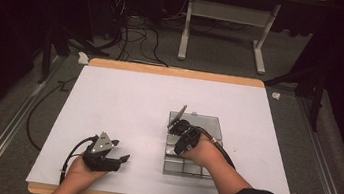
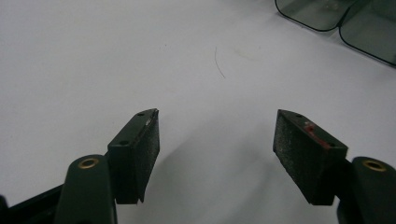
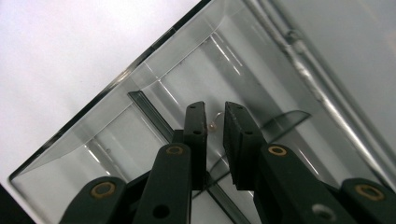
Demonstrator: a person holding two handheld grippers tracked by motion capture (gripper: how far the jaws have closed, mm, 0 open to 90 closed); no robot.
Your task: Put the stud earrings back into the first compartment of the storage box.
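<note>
hand-held gripper on my right is down inside a clear plastic organiser box, its jaws standing a narrow gap apart with the pads pressing on nothing. just past the tips, seen through that gap, lies a tiny earring: a thin wire hook with a small pale bead, resting on the floor of one compartment. whether either pad brushes it i cannot tell, it is so small. thin clear dividers run under the tips, and the box's rounded wall curves around behind the earring. from the high view my right hand-held gripper tips down into the box's far-left part, my forearm coming across the near compartments.

my left hand-held gripper rests on the white bench well to the left of the box, near the front edge, its grey plate on top. its jaws stand wide apart with bare bench between the pads. in the left gripper view, two tinted rounded corners of the box sit at the upper right, far from the pads.
</note>
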